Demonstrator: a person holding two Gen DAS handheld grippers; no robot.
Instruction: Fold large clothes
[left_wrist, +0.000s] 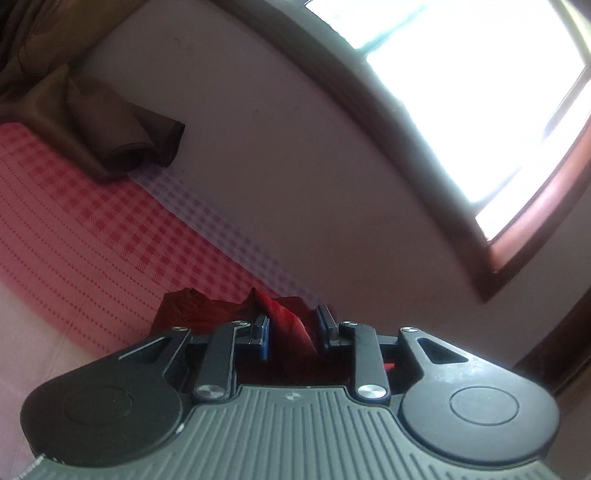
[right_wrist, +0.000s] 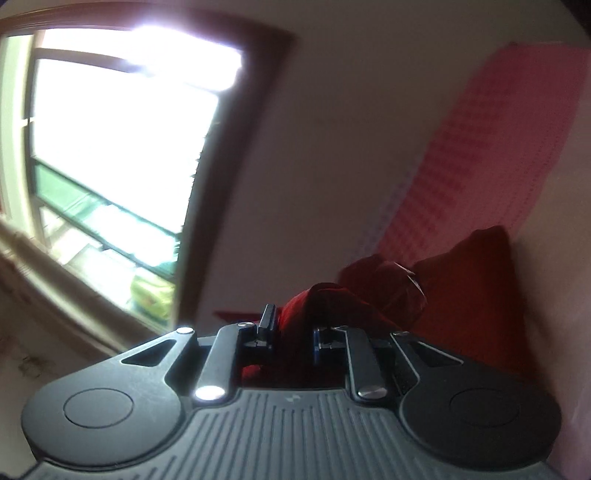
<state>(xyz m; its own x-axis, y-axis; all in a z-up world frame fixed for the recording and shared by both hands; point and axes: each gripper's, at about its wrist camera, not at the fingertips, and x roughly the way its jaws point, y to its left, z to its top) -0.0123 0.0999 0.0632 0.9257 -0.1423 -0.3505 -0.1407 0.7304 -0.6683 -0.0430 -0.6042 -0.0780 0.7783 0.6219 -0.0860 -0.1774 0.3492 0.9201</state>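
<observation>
A dark red garment (left_wrist: 284, 321) is pinched between the blue pads of my left gripper (left_wrist: 293, 325), which is shut on a fold of it above the pink checked bedsheet (left_wrist: 92, 221). My right gripper (right_wrist: 291, 325) is shut on another bunched part of the same red garment (right_wrist: 461, 295), which trails to the right over the sheet (right_wrist: 517, 129). Both views are tilted, and most of the garment is hidden behind the gripper bodies.
A brown cloth (left_wrist: 110, 129) lies bunched on the bed against the pale wall (left_wrist: 277, 166). A bright window with a dark wooden frame (left_wrist: 461, 92) is in the wall; it also shows in the right wrist view (right_wrist: 122, 129).
</observation>
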